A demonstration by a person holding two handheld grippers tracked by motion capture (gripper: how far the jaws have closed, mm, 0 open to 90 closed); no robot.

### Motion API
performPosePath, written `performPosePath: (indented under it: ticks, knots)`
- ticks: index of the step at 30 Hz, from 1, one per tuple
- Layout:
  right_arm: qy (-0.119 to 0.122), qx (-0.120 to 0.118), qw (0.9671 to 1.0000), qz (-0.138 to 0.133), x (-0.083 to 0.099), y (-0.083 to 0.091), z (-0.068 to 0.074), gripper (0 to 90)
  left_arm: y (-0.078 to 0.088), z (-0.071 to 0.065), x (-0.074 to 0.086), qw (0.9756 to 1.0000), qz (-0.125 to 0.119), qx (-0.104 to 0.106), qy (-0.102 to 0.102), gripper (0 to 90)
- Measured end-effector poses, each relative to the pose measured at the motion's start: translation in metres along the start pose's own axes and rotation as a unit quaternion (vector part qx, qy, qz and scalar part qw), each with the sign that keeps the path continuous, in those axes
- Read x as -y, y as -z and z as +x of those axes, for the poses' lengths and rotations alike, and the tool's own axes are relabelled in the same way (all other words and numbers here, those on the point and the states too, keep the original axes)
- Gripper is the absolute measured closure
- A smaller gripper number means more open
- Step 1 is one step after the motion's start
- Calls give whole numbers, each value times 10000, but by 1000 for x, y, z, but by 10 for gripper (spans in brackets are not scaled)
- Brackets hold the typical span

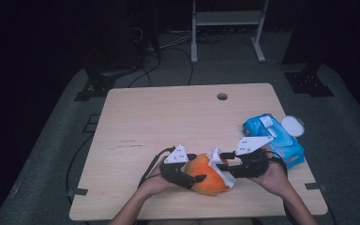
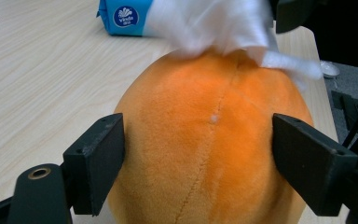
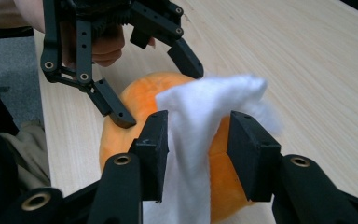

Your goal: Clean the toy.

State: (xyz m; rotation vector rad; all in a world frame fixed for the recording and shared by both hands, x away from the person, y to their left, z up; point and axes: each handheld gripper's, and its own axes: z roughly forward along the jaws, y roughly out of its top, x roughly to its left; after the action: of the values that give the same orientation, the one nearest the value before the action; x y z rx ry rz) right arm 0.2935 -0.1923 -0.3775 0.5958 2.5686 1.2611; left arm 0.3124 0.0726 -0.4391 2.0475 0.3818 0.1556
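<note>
My left gripper (image 2: 200, 172) has its two black jaws pressed on both sides of the orange plush ball (image 2: 205, 140). It holds the ball tight. The ball sits on the wooden table (image 1: 159, 117), near the edge at 6 o'clock in the high view.

My right gripper (image 3: 198, 154) has its jaws partly open. A white wipe (image 3: 200, 121) hangs between them and lies over the top of the ball. The left jaw touches the wipe, but the right jaw stands a little apart from it, so the wipe is not pinched.

In the high view, a blue pack of wipes (image 1: 274, 138) lies at 3 o'clock from the ball, just beside my right hand (image 1: 274, 176). Its white lid stands open. A small round hole (image 1: 222, 96) is in the table at 12 o'clock, well apart.

My left hand (image 1: 154, 183) comes in from 7 o'clock and my right hand from 5 o'clock. Both grippers point in at the ball, facing each other.
</note>
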Motion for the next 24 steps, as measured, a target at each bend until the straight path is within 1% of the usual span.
performPosePath:
  ticks: [4,7,8,10,11,12,14,15,16,17,18,19,20,21,24]
  knots:
    - [-10,50,9999,-132,-1,5,-2,535,0,0,0,10000,10,5,-20,192]
    - [34,43,9996,-266,-2,2,-1,533,-1,-2,-1,10000,16,28,-66,193]
    - [81,84,9996,-255,-3,-2,0,534,-1,-2,-1,9999,25,46,-95,194]
    - [90,35,9997,-221,-2,-10,0,544,-1,-5,-1,9997,23,118,-219,198]
    - [116,55,9998,-144,-1,-14,0,556,-1,-6,-1,9996,27,121,-250,204]
    - [89,60,9999,-80,1,-18,-1,578,-1,-6,-1,9996,37,129,-261,205]
    - [-85,-69,9999,-24,7,-24,-6,627,-1,-5,0,9995,53,178,-243,212]
    - [-197,-160,9997,-47,10,-25,-9,657,-1,-3,1,9995,55,190,-256,214]
    - [-412,-260,9988,-89,13,-26,-11,716,-1,-3,1,9996,43,192,-205,218]
    - [-518,-251,9983,-79,15,-26,-13,780,-1,-2,2,9996,50,192,-184,223]
    - [-558,-240,9981,-73,16,-25,-14,810,0,-2,2,9997,56,165,-166,232]
    - [-674,-261,9974,-69,17,-24,-16,827,0,-1,2,9998,69,129,-141,242]
    - [-718,-263,9971,-50,18,-22,-18,835,1,-1,2,9999,78,79,-89,251]
    - [-726,-244,9971,-5,19,-20,-19,839,1,1,2,10000,76,47,-36,260]
    - [-767,-184,9968,144,27,-15,-22,842,2,5,4,9999,32,53,151,264]
